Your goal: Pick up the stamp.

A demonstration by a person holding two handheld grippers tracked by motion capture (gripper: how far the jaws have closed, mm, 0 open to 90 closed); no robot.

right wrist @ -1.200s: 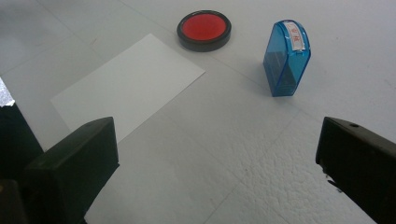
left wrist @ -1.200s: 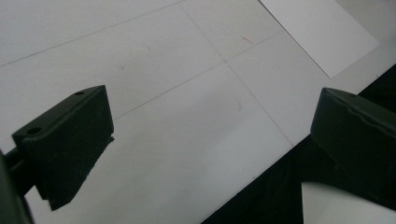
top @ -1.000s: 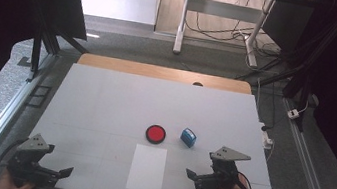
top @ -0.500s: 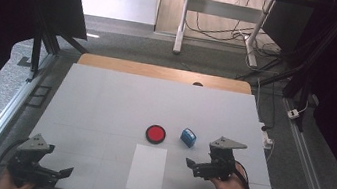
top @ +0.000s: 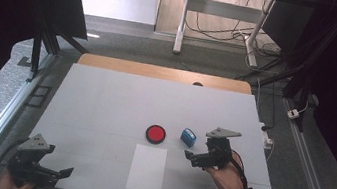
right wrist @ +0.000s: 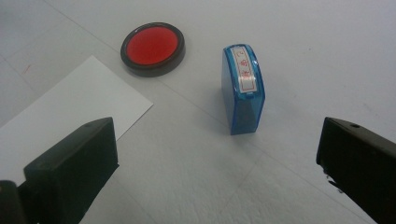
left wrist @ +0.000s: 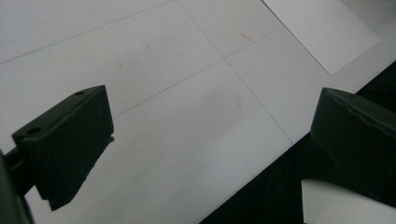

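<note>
A round black ink pad (top: 155, 134) lies open near the middle of the white table (top: 105, 100), its shallow dish filled with a flat red cushion. Just to its right, a little apart, stands a small blue stamp (top: 188, 137), a glossy see-through plastic block with a white label and red characters on its curved top. A plain white sheet of paper (top: 147, 168) lies flat on the near side of the ink pad.

The right gripper (top: 196, 158) hovers just near of the stamp, jaws spread wide and holding nothing; in the right gripper view the stamp (right wrist: 243, 88) stands upright ahead, between the two blocky matte black jaws, untouched.

The left gripper (top: 59, 173) rests at the near left corner, jaws wide apart and empty, by the table's edge.
</note>
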